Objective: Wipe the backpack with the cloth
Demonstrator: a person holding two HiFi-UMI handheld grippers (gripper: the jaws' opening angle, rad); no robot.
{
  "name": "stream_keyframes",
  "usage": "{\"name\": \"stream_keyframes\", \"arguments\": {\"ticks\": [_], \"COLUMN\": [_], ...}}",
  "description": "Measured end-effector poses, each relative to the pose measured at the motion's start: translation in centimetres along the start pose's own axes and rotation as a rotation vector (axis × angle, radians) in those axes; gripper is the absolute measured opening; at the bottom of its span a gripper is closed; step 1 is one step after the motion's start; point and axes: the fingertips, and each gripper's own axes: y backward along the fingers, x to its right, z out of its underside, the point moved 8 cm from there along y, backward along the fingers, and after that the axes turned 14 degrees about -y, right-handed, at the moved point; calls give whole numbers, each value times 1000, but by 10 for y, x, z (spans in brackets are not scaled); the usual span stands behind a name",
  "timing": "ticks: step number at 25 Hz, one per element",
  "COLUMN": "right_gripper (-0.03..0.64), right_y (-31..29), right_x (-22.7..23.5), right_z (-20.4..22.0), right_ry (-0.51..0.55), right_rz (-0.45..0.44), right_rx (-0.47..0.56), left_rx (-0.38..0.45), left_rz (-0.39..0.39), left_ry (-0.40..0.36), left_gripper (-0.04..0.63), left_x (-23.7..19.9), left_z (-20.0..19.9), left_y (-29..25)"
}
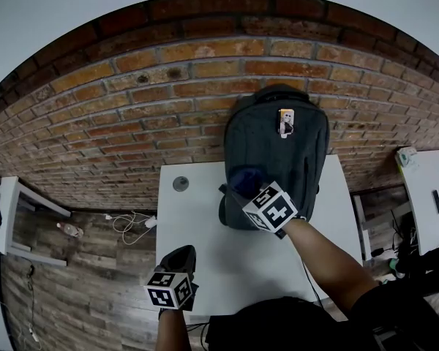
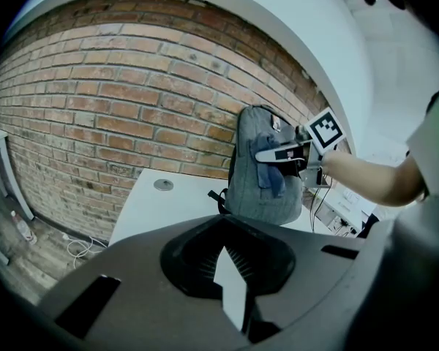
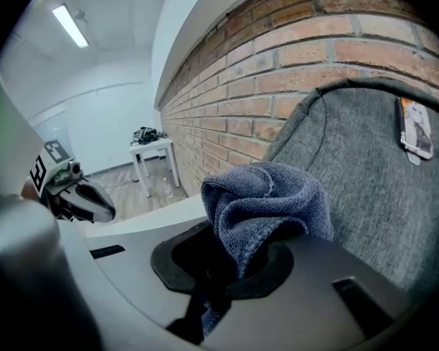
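Note:
A grey backpack (image 1: 278, 152) stands upright on the white table (image 1: 205, 240), leaning against the brick wall. My right gripper (image 1: 254, 194) is shut on a bunched blue cloth (image 1: 244, 180) and presses it against the backpack's lower left front. In the right gripper view the cloth (image 3: 267, 203) rises out of the gripper (image 3: 238, 263), against the grey fabric (image 3: 373, 196). My left gripper (image 1: 178, 263) hangs over the table's near left part, away from the backpack, shut with nothing in it. Its own view shows the backpack (image 2: 260, 189), the cloth (image 2: 272, 172) and the right gripper (image 2: 285, 152) ahead.
A small tag (image 1: 286, 121) hangs near the backpack's top. A round grommet (image 1: 180, 183) sits in the table's far left corner. A white side table (image 1: 14, 210), a bottle (image 1: 69, 229) and a cable lie on the floor at left. Another white desk (image 1: 428, 196) stands at right.

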Motion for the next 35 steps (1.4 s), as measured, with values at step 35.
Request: {"name": "stream_keyframes", "arguments": {"ticks": [35], "right_gripper": [37], "right_y": [-71], "right_x": [-71], "right_z": [123], "right_ry": [-198], "right_rz": [20], "right_rx": [-168], "left_rx": [-67], "left_rz": [70], "left_ry": [-22], "left_gripper": [-6], "left_x": [-47], "left_z": [9], "left_y": [0]}}
